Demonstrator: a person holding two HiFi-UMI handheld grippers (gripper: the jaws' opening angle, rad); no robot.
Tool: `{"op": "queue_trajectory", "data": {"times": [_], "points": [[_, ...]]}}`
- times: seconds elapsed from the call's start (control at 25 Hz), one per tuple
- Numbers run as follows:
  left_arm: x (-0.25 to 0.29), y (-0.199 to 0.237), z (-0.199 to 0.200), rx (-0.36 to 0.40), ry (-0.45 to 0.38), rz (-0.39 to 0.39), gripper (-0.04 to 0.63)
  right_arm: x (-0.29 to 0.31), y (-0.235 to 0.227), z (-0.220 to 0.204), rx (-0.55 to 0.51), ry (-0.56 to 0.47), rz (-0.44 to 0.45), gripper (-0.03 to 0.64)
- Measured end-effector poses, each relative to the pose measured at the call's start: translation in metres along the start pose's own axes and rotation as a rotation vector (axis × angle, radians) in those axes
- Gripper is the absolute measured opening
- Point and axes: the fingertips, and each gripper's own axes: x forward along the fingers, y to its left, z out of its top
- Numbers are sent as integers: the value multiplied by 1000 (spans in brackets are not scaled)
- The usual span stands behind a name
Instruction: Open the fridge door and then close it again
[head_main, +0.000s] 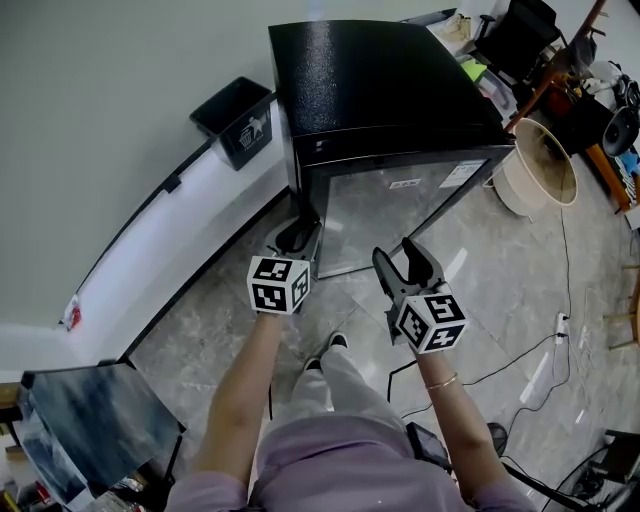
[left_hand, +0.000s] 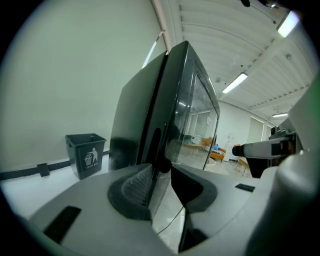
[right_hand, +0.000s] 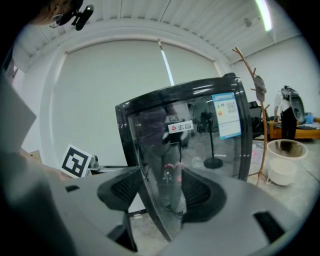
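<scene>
A small black fridge (head_main: 385, 85) stands against the wall, its glass door (head_main: 400, 215) facing me. My left gripper (head_main: 297, 238) is at the door's left edge, low down. In the left gripper view the door's edge (left_hand: 165, 120) runs between the jaws and both pads press on it, so the left gripper (left_hand: 162, 187) is shut on it. The door looks closed or nearly so. My right gripper (head_main: 405, 262) hovers in front of the lower part of the glass. Its jaws stand wide apart around nothing, and the right gripper (right_hand: 162, 192) looks at the door (right_hand: 195, 145).
A black waste bin (head_main: 238, 120) sits left of the fridge by the wall. A white bucket (head_main: 540, 165) stands to its right, beside a coat stand (right_hand: 252, 115) and clutter. Cables (head_main: 520, 365) and a power strip (head_main: 560, 328) lie on the floor at right.
</scene>
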Motion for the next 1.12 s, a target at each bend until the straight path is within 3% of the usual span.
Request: {"op": "queue_trajectory", "data": {"times": [0.72,1.12], "points": [[-5,-2,2,2,15,17,106,-11,15,10,-9,-26,1,253],[-47,-55,-27,36,20,-106,85,-30,31,13,-17,-54,-8,253]]}}
